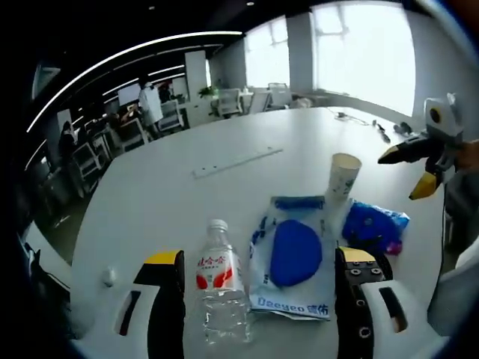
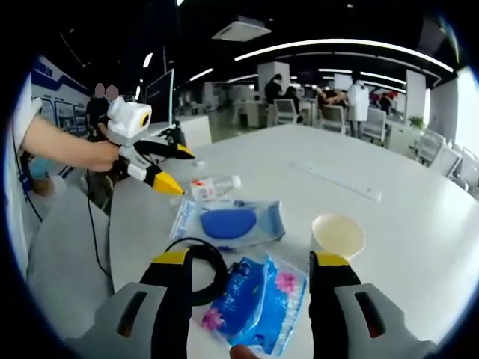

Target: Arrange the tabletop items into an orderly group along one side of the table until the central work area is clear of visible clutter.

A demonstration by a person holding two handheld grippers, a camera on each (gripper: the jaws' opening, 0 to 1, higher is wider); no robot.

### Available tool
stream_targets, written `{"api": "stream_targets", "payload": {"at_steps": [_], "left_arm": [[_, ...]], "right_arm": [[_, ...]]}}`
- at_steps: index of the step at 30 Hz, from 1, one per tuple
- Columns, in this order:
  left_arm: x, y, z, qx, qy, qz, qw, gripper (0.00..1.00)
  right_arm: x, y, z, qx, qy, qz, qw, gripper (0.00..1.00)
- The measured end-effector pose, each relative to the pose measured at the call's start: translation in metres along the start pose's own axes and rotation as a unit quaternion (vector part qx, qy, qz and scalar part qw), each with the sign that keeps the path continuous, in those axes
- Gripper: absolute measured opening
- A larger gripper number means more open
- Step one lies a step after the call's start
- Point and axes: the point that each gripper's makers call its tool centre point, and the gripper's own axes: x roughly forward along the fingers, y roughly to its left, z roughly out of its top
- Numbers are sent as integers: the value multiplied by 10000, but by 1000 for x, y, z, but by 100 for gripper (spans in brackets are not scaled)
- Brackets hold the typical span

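Observation:
A clear water bottle [image 1: 221, 288] with a red label lies between my left gripper's [image 1: 260, 258] open jaws, beside a white-and-blue wipes pack [image 1: 294, 258]. Beyond them stand a paper cup [image 1: 343, 176] and a blue tissue pack [image 1: 374, 224]. My right gripper [image 1: 402, 176] hovers open above the table's right side. In the right gripper view, the tissue pack [image 2: 258, 299] and a black cable loop [image 2: 206, 269] lie between my right gripper's [image 2: 249, 259] open jaws. The cup [image 2: 338, 235] is just ahead, the wipes pack [image 2: 228, 222] and bottle [image 2: 213, 187] farther. My left gripper [image 2: 179, 170], held by a hand, is open.
The big white table [image 1: 172, 202] carries a long white strip [image 1: 236, 161] toward its middle and cables [image 1: 382, 131] at the far edge. A small white object [image 1: 108, 278] lies near the left jaw. Office chairs [image 2: 288, 111] and people stand beyond the table.

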Motion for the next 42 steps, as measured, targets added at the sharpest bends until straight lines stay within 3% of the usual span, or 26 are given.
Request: {"api": "stream_targets", "payload": {"at_steps": [18,27,35,42], "left_arm": [[9,27,-26,-534,413,222,9975,76],[20,42,-43,-1040,714,363,9913,74],[23,43,-52,-1388,828,383,9861,72],[33,41,-58,-1450,1036,397,9832,69]], "right_arm": [[10,4,-5,109,66,100,9999,61],[14,11,-6,117,102,189,9997,61],[12,7,-13,188,141,141,9996,61],[12,9,-15,282,141,148,9994,60]]}}
